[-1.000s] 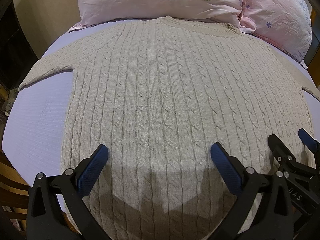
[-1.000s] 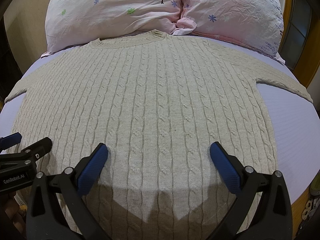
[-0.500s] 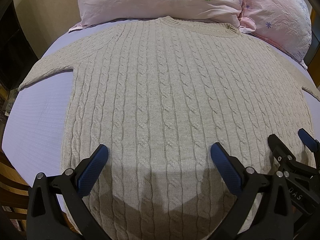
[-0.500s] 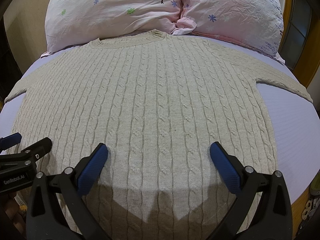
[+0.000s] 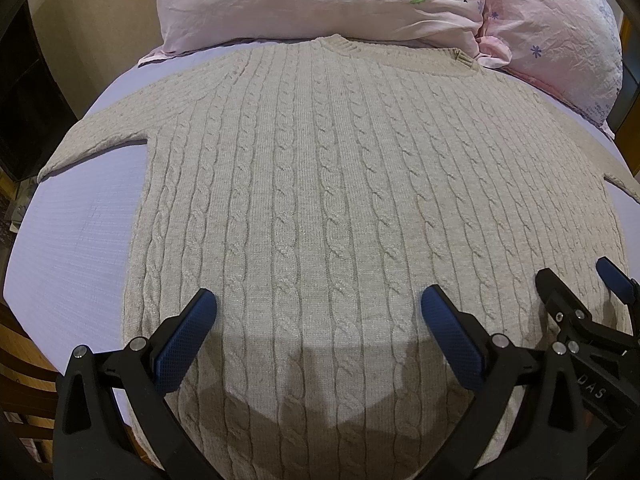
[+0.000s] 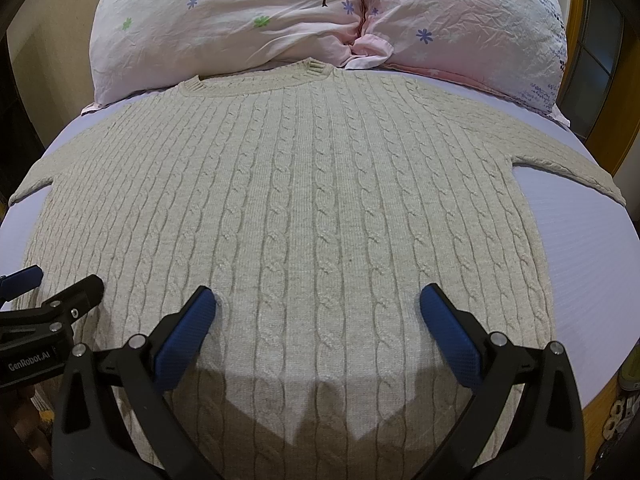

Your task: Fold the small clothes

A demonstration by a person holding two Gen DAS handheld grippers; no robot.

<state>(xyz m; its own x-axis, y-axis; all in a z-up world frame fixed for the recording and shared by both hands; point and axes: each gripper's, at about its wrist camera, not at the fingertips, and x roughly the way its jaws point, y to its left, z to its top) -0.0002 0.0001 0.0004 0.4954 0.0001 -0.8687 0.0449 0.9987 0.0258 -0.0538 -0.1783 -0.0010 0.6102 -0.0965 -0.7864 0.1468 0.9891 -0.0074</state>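
Observation:
A beige cable-knit sweater lies flat and spread out on a lavender bed sheet, collar toward the pillows, sleeves out to both sides. It also shows in the right wrist view. My left gripper is open and empty, held over the sweater's lower left part. My right gripper is open and empty over the lower right part. The right gripper also shows at the right edge of the left wrist view. The left gripper shows at the left edge of the right wrist view.
Two pink floral pillows lie at the head of the bed behind the collar. The sheet ends at the bed's edges on both sides. A wooden frame stands at the right, dark furniture at the left.

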